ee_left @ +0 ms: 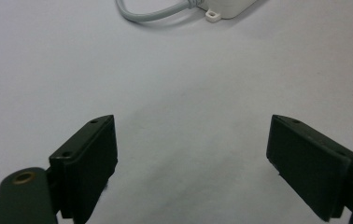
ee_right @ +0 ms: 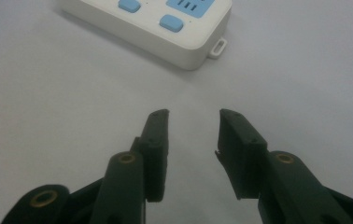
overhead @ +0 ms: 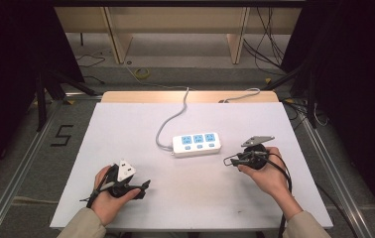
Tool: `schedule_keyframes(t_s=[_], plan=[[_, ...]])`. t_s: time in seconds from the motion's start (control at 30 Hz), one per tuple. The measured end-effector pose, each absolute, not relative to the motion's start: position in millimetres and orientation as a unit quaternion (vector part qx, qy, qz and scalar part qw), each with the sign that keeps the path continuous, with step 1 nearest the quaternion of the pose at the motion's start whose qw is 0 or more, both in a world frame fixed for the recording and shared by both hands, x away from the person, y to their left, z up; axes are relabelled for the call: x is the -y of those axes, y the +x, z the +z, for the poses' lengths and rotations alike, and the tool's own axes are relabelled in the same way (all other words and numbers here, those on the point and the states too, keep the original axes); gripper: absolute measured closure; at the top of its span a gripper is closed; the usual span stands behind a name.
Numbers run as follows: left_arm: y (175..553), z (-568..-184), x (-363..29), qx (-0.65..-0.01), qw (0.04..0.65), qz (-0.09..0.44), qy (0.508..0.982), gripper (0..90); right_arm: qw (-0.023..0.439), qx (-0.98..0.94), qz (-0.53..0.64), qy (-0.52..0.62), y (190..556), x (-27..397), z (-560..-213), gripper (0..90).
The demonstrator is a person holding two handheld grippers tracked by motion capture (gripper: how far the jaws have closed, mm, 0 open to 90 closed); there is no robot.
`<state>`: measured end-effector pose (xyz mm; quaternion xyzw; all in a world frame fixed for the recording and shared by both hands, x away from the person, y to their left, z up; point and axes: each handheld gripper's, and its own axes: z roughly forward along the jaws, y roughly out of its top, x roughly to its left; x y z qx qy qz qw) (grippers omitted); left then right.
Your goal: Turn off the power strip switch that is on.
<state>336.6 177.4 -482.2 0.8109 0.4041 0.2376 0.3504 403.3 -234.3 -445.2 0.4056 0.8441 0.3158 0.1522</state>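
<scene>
Left gripper [overhead: 143, 187] low near the bench [overhead: 126, 129] front edge, fingers [ee_left: 88, 158] spread wide, nothing between. Right gripper [overhead: 228, 161] fingers [ee_right: 158, 140] partly spread, empty, aimed left at the power strip [overhead: 197, 144]. Strip lies mid-bench, long axis across, its end just ahead of right fingers. Right hand nearer. Cord [overhead: 168, 124] trails off the far edge.
</scene>
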Motion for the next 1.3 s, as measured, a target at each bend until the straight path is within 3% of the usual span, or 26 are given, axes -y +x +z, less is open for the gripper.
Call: schedule_keyframes(t_s=[0.7,1.3], plan=[[336,-483,-177,-0.405,0.349,0.237,0.811,16.0,0.163,-0.836,0.336,0.402,378,257,-458,46.2],[340,-485,-180,-0.41,0.345,0.232,0.812,15.8,0.168,-0.818,0.373,0.405,359,269,-465,43.5]])
